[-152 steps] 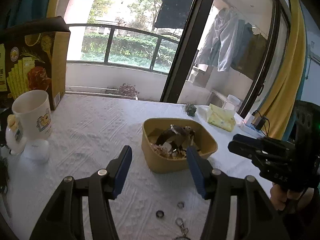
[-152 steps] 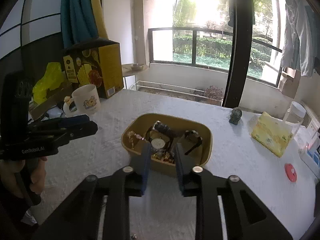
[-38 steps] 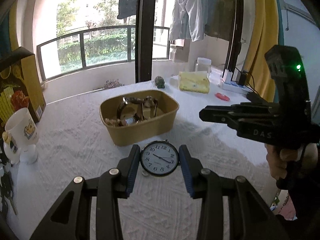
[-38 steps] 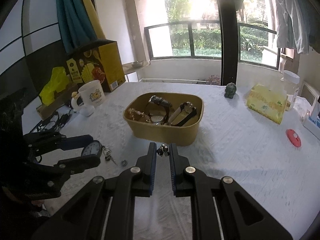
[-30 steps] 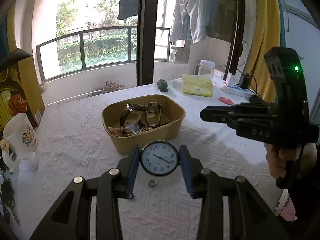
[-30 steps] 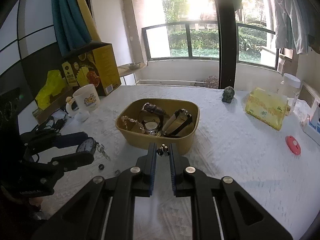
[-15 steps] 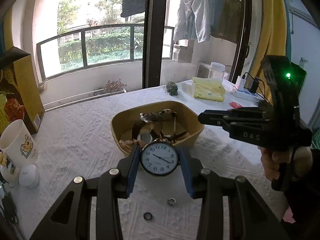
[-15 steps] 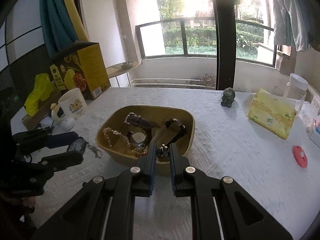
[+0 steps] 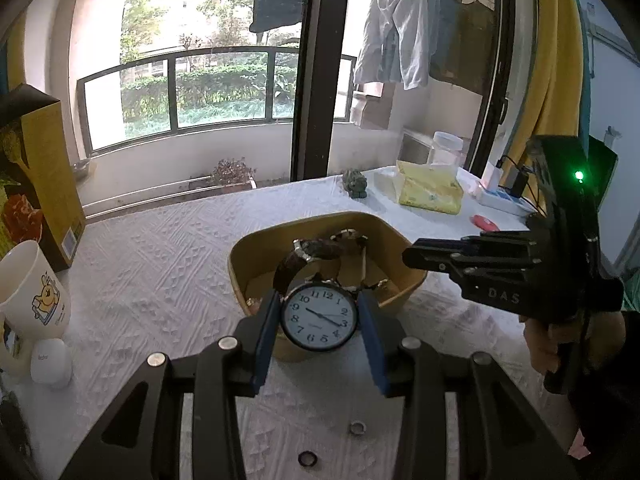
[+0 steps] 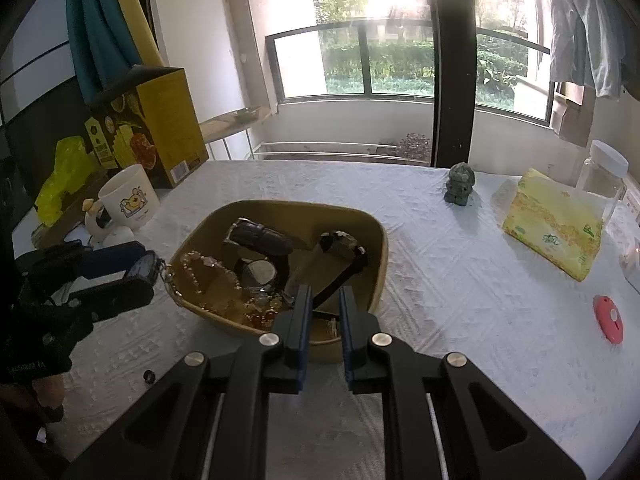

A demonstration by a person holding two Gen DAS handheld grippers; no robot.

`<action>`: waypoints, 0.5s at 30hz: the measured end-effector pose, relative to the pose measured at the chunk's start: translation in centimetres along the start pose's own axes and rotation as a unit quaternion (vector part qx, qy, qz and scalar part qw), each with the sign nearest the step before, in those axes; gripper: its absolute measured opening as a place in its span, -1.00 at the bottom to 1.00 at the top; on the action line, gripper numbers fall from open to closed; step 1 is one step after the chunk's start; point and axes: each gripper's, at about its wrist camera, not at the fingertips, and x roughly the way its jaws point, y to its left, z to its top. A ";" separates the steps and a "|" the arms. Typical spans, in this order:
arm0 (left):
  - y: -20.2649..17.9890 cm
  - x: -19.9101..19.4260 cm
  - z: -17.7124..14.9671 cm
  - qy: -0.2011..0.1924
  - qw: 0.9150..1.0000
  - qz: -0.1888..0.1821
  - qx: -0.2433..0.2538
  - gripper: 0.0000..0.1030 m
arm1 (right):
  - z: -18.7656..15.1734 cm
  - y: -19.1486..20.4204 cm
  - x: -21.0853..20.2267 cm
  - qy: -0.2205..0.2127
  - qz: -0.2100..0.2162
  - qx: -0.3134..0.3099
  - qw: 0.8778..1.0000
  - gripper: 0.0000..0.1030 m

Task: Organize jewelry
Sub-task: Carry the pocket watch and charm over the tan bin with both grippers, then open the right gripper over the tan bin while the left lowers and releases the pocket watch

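A tan bowl [image 9: 240,256] holds strap watches and bead chains on the white tablecloth. My left gripper [image 9: 318,298] is shut on a round white-faced watch [image 9: 319,318], held just in front of the bowl's near rim. In the right wrist view the same gripper [image 10: 132,276] hangs at the left of the bowl [image 10: 376,236], with the watch [image 10: 146,268] seen edge-on. My right gripper [image 10: 323,294] hovers over the bowl's near edge, its blue pads a narrow gap apart. Nothing shows between its tips. From the left wrist view the right gripper [image 9: 408,258] reaches over the bowl's right rim.
Two small rings [image 9: 357,427] [image 9: 307,459] lie on the cloth near me. A white mug [image 10: 128,200] and a yellow box [image 10: 160,128] stand at the left. A green figurine [image 10: 460,184], a yellow tissue pack [image 10: 556,224], a jar [image 10: 604,176] and a red disc [image 10: 608,318] sit to the right.
Both grippers have moved in toward the bowl. The small metal piece seen between the right gripper's tips earlier no longer shows there. The left gripper keeps the watch.
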 end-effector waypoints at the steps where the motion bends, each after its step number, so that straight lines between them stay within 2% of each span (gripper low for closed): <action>1: -0.1 0.1 0.2 -0.001 1.000 0.000 0.002 -0.24 | 0.0 -0.1 -0.1 -0.001 0.000 0.001 1.000 -0.71; 5: -0.6 0.9 0.8 0.000 1.000 0.001 0.008 -0.24 | -0.2 -1.0 -0.4 -0.008 -0.001 0.007 1.000 -0.44; 15: -2.8 3.6 2.9 0.005 1.000 -0.021 0.022 -0.24 | -0.7 -4.1 -1.6 -0.018 -0.006 0.030 0.999 -0.41</action>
